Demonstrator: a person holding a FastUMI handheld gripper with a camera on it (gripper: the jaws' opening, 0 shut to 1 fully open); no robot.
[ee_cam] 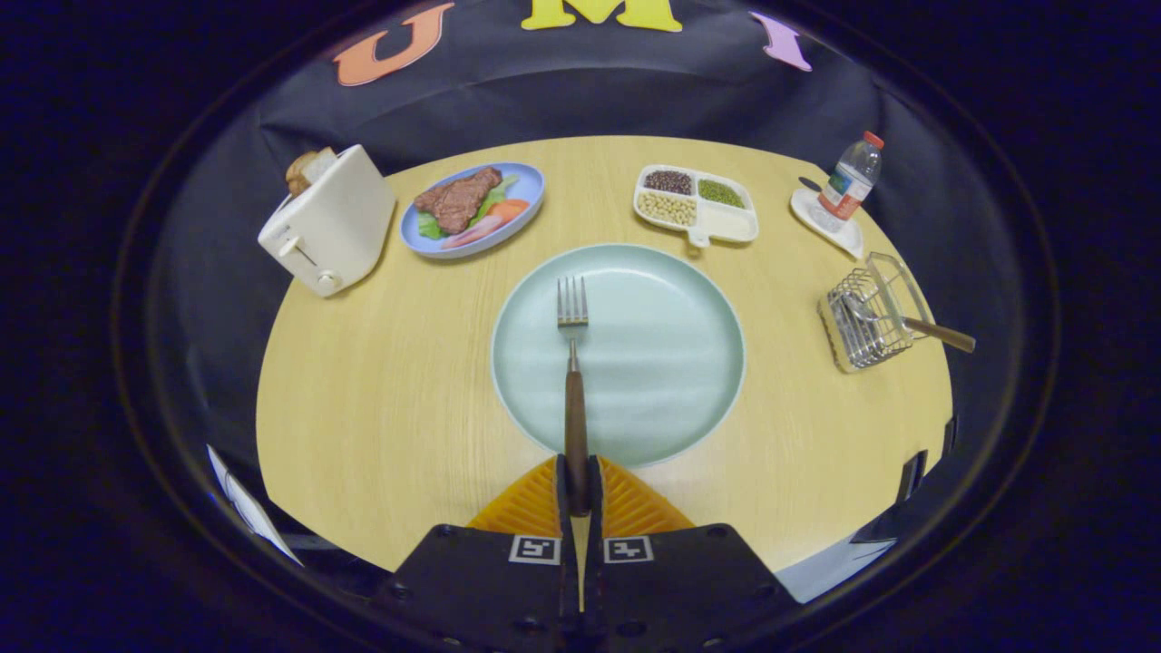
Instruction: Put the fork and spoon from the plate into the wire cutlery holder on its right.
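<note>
Left of the wire cutlery holder (869,319) lies the pale green plate (635,354); above it the fork (573,381) points away, its wooden handle pinched between the closed fingers of the gripper (579,485). The spoon (907,322) already sits in the holder — the fork's step is in hand. Next, probably: carry it right and lower it in.

The gripper (579,485) points forward and level, its fingers (562,485) pressed nearly together, clamping something thin.

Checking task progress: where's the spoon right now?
The wooden-handled metal spoon already sits in the wire cutlery holder, right of the pale green round plate. The hand-held gripper is shut on the wooden-handled fork.
</note>
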